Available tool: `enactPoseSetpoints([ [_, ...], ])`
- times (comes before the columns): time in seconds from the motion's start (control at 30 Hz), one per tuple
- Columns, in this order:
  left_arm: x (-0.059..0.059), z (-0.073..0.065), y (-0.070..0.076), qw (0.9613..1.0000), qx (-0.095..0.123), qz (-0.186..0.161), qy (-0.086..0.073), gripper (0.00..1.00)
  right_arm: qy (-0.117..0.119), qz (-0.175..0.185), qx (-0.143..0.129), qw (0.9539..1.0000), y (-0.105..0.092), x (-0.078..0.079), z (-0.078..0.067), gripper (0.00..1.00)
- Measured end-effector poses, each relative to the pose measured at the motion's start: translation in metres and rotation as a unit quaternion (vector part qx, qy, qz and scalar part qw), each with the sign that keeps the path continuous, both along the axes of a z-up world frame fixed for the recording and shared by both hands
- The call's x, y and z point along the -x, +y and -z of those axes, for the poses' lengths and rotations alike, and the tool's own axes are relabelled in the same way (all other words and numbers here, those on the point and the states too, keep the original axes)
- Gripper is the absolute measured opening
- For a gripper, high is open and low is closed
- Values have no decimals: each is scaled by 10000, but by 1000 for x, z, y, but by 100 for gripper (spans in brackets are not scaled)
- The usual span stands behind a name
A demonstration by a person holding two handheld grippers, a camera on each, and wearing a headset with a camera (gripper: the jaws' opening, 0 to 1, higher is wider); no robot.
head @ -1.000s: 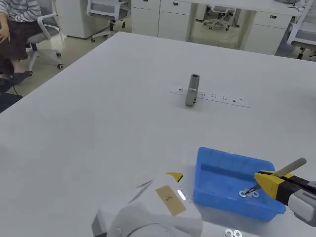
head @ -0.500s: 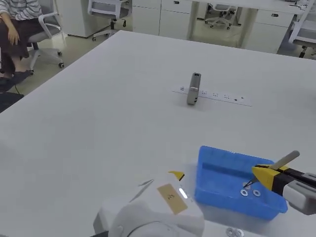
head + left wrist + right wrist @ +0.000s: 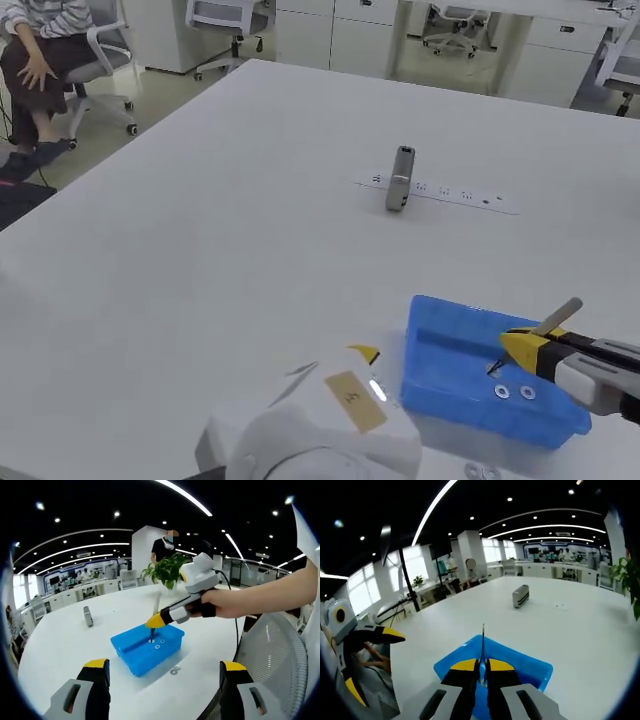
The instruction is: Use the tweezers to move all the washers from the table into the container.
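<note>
The blue container (image 3: 450,335) sits at the near right of the white table, with two washers (image 3: 514,392) lying on its floor. My right gripper (image 3: 520,348) is shut on the thin metal tweezers (image 3: 555,318). Their tip hangs just above the container floor, a little left of those washers. In the right gripper view the tweezers (image 3: 482,642) stick out between the shut jaws over the container (image 3: 530,667). Two more washers (image 3: 478,470) lie on the table in front of the container. My left gripper (image 3: 330,365) hovers open, left of the container (image 3: 135,652).
A grey oblong device (image 3: 400,178) lies on its side at mid-table next to a flush strip of sockets (image 3: 460,195). A person sits on an office chair (image 3: 85,60) at the far left. Desks and chairs stand beyond the table's far edge.
The tweezers' tip has lifted off the two washers in the container and drawn slightly back. The left gripper has stayed where it was. The head camera shifted a little.
</note>
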State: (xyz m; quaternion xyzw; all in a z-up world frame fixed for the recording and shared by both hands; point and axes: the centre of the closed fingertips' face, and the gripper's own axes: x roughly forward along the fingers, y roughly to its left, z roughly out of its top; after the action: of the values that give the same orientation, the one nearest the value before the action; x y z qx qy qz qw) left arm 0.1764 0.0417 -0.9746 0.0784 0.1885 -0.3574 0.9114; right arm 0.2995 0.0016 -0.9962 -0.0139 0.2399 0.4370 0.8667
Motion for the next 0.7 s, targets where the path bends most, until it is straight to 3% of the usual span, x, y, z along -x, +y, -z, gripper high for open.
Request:
enactPoseSetpoints([
  [0.7, 0, 0, 2, 10000, 18, -47, 19, 92, 217, -121, 380, 9990, 4, -8, 29, 3],
])
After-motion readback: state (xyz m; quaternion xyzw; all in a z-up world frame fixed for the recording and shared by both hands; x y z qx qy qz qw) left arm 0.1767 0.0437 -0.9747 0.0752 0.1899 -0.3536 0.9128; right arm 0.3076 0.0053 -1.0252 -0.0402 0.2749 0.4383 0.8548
